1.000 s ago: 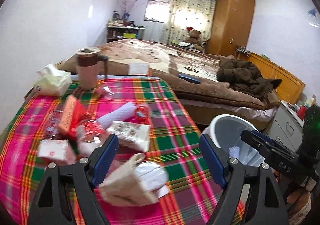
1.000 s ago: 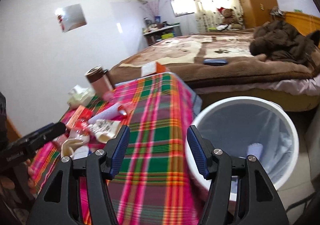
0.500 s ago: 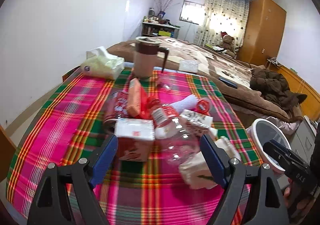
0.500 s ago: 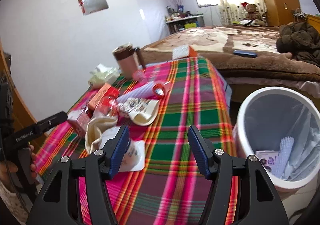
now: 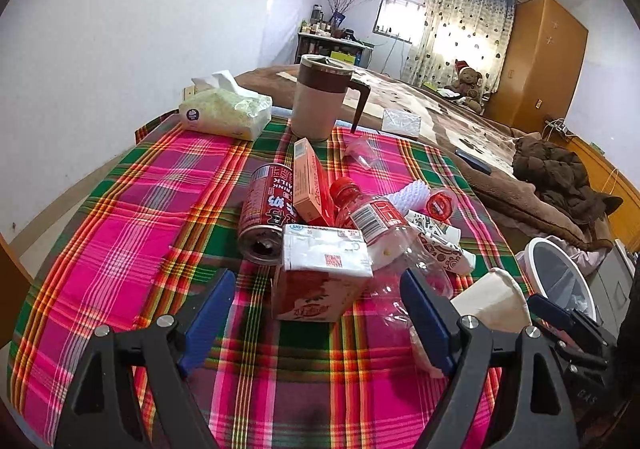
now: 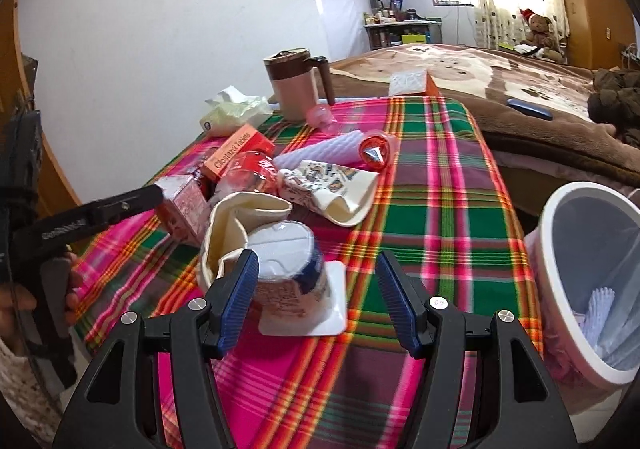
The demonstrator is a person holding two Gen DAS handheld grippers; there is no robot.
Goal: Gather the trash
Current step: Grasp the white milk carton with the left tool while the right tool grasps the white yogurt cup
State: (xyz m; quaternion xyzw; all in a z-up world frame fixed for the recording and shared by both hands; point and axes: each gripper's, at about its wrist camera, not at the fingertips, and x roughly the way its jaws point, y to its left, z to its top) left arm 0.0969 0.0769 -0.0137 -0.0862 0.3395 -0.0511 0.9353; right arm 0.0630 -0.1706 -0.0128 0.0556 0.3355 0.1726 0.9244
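A pile of trash lies on the plaid table [image 5: 120,233]: a red drink can [image 5: 267,218], a red-and-white carton [image 5: 320,277], an orange tablet box [image 5: 310,182], a clear plastic bottle [image 5: 372,221], a patterned paper cup [image 5: 440,245] and a cream paper cup [image 5: 490,301]. My left gripper [image 5: 316,317] is open, just short of the carton. My right gripper [image 6: 318,297] is open, with a white yogurt cup [image 6: 286,273] between its fingers, next to the cream cup [image 6: 236,225]. The white trash bin [image 6: 592,277] stands right of the table.
A brown-lidded mug [image 5: 320,101] and a tissue pack [image 5: 224,111] stand at the table's far edge. A bed [image 5: 460,129] with a brown coat [image 5: 560,177] lies beyond. A wardrobe [image 5: 540,61] stands at the back.
Both grippers have swung left from the bin toward the trash pile. My left gripper now faces the carton; my right gripper has closed in around the yogurt cup. Both stay open.
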